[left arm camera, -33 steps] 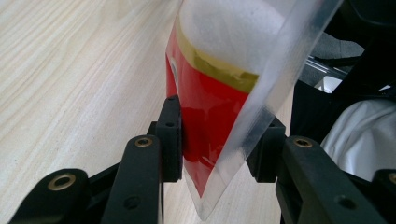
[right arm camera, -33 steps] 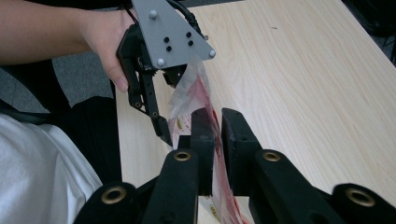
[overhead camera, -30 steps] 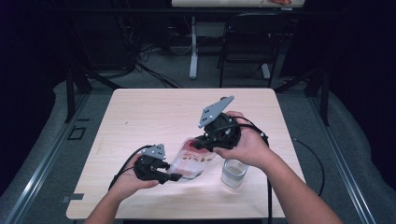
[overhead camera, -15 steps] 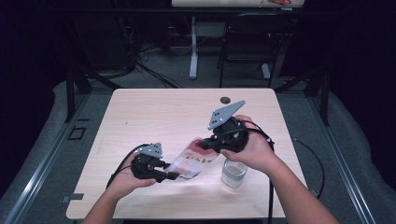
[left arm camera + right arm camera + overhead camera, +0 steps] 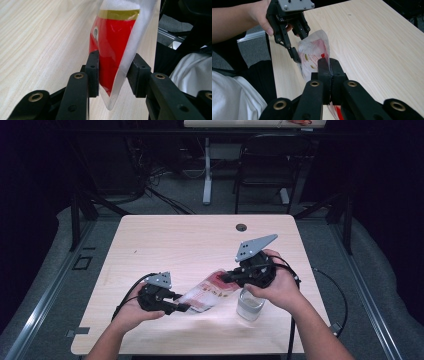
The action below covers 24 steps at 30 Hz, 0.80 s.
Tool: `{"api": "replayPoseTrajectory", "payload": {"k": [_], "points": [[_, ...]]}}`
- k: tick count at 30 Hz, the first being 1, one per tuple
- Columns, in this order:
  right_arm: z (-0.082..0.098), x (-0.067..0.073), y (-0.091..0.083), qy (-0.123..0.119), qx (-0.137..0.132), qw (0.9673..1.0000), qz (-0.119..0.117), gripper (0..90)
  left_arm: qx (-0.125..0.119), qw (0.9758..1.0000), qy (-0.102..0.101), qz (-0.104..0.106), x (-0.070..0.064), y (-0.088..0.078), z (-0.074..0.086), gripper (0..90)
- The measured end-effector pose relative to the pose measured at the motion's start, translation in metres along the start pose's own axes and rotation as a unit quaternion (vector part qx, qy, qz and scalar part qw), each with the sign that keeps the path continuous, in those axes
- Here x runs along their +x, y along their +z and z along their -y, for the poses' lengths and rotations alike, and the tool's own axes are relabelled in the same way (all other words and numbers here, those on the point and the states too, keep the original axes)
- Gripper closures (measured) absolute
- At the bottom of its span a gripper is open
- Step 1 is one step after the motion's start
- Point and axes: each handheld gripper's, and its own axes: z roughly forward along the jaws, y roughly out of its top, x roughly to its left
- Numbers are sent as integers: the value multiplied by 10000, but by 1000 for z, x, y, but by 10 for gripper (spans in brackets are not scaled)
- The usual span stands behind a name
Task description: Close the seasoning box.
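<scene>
Right hand-held gripper (image 5: 226, 276) clamped on bag (image 5: 207, 293) edge, left hand-held gripper (image 5: 184, 305) gripping other end, glass (image 5: 249, 306) close below.

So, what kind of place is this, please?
Probably a lab or recording studio, not a home: a bare wooden table on grey floor, dark curtains around, cables behind, and another desk farther back.

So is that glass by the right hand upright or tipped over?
Upright. The glass stands on its base on the table, mouth up, just below the right gripper. Whether it holds anything I cannot tell.
</scene>
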Motion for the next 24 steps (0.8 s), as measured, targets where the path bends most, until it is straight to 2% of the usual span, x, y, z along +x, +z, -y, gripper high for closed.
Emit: {"api": "replayPoseTrajectory", "payload": {"k": [6,9,10,18,24], "points": [[12,-2,2,118,-144,9998,9,899,48,10000,-28,26,1,-1,1,658],[16,-2,3,145,-173,9997,5,899,75,10000,-19,-49,2,0,2,659],[18,-3,3,154,-184,9997,10,899,46,10000,-50,20,2,0,3,659],[28,-6,7,251,-266,9993,4,898,88,9999,-116,30,5,1,5,662],[33,-9,11,287,-315,9991,-14,897,194,9996,-179,-47,6,0,6,665]]}}
